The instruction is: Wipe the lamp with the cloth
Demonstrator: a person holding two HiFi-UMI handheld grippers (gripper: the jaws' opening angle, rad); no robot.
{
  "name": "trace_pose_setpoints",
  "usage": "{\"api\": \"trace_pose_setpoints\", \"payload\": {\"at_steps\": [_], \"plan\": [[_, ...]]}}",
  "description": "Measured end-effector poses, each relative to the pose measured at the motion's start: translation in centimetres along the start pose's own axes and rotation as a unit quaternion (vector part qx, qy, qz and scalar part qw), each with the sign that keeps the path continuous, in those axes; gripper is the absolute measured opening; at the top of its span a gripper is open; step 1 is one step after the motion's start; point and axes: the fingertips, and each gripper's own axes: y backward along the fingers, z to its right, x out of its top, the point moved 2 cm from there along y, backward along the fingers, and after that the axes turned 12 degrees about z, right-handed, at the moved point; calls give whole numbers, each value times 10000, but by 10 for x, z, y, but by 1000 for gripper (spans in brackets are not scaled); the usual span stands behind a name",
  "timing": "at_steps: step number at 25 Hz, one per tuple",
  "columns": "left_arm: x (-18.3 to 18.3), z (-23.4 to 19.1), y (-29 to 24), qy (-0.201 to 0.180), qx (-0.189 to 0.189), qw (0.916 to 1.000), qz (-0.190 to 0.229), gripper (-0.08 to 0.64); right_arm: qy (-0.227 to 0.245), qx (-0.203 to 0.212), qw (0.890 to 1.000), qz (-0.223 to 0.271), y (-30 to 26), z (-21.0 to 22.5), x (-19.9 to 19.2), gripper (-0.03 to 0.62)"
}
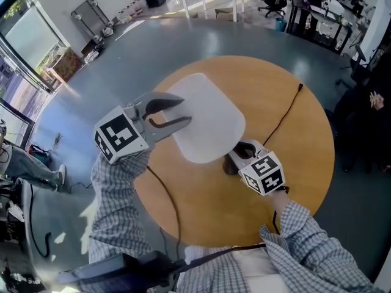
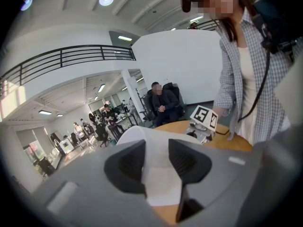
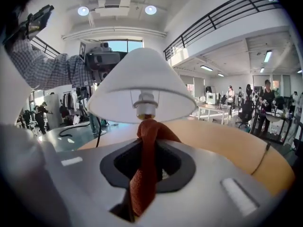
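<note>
A white lamp shade (image 1: 211, 124) stands on the round wooden table (image 1: 293, 176). My left gripper (image 1: 185, 110) comes in from the left, and its two dark jaws close on the upper part of the shade (image 2: 156, 143), which fills the gap between them. My right gripper (image 1: 235, 157) sits at the shade's near right rim, shut on a rust-orange cloth (image 3: 147, 150). In the right gripper view the cloth rises from the jaws to the lamp's socket (image 3: 145, 104) under the shade (image 3: 142, 79). The lamp's base is hidden.
A black cable (image 1: 286, 116) runs across the table toward its far right edge. A seated person (image 1: 374, 102) is beyond the table on the right. Desks and office chairs (image 1: 317, 8) stand farther back on the grey floor.
</note>
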Motion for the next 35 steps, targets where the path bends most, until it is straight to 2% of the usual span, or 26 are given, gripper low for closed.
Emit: {"api": "trace_pose_setpoints", "payload": {"at_steps": [3,6,9,13,16,21,27,35], "plan": [[2,-1,-8,-3,6,10000,4,152,131,136,9993,311,-11,7,28,66],[3,-3,-14,-9,17,10000,19,152,159,234,9992,291,-17,10,29,66],[4,-6,-15,-16,21,10000,26,152,106,275,9996,-13,-17,8,5,66],[8,-10,-20,-22,20,10000,23,153,-221,143,9993,-247,-1,11,-24,66],[6,-11,-19,-51,23,10000,36,153,-196,119,9978,-617,10,5,-54,66],[6,-9,-18,-138,-70,9999,35,155,-440,6,9965,-716,27,-4,-72,66],[7,-10,-17,-415,-153,9990,106,155,-796,-615,9948,-185,71,26,-39,66],[17,2,-23,-791,-476,9957,54,156,-778,-1353,9877,-33,129,51,-23,66]]}}
